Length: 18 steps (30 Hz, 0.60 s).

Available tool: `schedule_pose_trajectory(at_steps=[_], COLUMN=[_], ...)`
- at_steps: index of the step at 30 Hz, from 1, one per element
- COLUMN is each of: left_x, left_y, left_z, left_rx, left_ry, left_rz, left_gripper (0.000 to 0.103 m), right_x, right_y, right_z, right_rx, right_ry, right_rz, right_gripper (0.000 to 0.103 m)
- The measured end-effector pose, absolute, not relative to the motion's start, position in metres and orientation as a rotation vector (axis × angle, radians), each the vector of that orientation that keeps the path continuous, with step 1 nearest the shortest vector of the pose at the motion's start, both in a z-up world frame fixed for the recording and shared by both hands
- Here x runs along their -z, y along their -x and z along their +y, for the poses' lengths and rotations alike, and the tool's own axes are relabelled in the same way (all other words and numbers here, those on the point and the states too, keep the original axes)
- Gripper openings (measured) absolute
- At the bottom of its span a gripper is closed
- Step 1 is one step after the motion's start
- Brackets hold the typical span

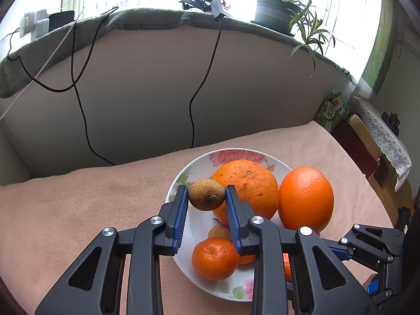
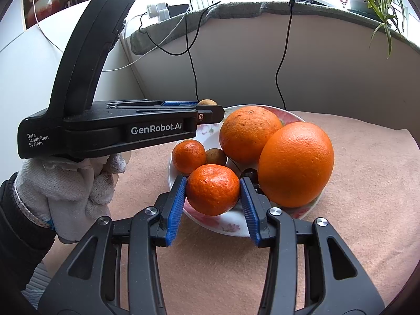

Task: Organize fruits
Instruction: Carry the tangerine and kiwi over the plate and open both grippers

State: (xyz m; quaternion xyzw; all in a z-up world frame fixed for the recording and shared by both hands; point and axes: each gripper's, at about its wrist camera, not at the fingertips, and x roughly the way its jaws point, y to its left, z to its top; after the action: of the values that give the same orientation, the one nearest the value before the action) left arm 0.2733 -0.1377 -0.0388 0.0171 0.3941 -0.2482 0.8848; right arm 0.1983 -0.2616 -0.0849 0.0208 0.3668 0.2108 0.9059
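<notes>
Left wrist view: the left hand-held gripper point(image 1: 206, 194) is clamped on a small brown fruit point(image 1: 206, 194), held above the near-left part of a floral plate point(image 1: 181, 176) on the pink-covered tabletop point(image 1: 92, 204). On the plate lie a rough orange point(image 1: 246, 186), a smooth orange point(image 1: 305, 199) at its right rim, a mandarin point(image 1: 214, 258) and a second brown fruit point(image 1: 219, 232), partly hidden. The right hand-held gripper point(image 1: 338, 252) enters at lower right. Right wrist view: the right hand-held gripper point(image 2: 213, 190) is clamped on a mandarin point(image 2: 213, 189) over the plate's point(image 2: 231, 229) near rim. Behind it sit another mandarin point(image 2: 188, 156), a brown fruit point(image 2: 216, 156) and both oranges point(image 2: 249, 134) point(image 2: 295, 164). A gloved hand point(image 2: 68, 186) holds the left hand-held gripper point(image 2: 210, 106) at left, with the small brown fruit point(image 2: 208, 102) at its tip.
</notes>
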Motion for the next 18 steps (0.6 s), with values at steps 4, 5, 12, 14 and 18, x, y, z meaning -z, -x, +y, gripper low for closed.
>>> schedule_pose_trajectory(at_steps=[4, 5, 12, 14, 18], left_x=[0.0390, 0.0389, 0.0380, 0.0374, 0.0365], left_y=[-0.2734, -0.2735, -0.2727, -0.2729, -0.2724], left_z=[-0.1379, -0.1379, -0.1393, -0.1400, -0.1408], left_rx=[0.517, 0.519, 0.522, 0.523, 0.522], left_ry=[-0.037, -0.036, -0.038, -0.039, -0.043], left_rz=[0.819, 0.819, 0.813, 0.814, 0.811], left_gripper=[0.027, 0.027, 0.033, 0.037, 0.037], right_x=[0.0854, 0.0853, 0.0858, 0.0866, 0.0844], right_y=[-0.1996, -0.1993, -0.1982, -0.1984, -0.1958], right_z=[-0.2615, -0.2616, -0.2614, -0.2616, -0.2638], right_rx=[-0.436, -0.436, -0.432, -0.429, -0.426], right_ry=[-0.043, -0.042, -0.034, -0.033, -0.041], right_rz=[0.759, 0.758, 0.761, 0.764, 0.749], right_gripper=[0.044, 0.044, 0.045, 0.045, 0.053])
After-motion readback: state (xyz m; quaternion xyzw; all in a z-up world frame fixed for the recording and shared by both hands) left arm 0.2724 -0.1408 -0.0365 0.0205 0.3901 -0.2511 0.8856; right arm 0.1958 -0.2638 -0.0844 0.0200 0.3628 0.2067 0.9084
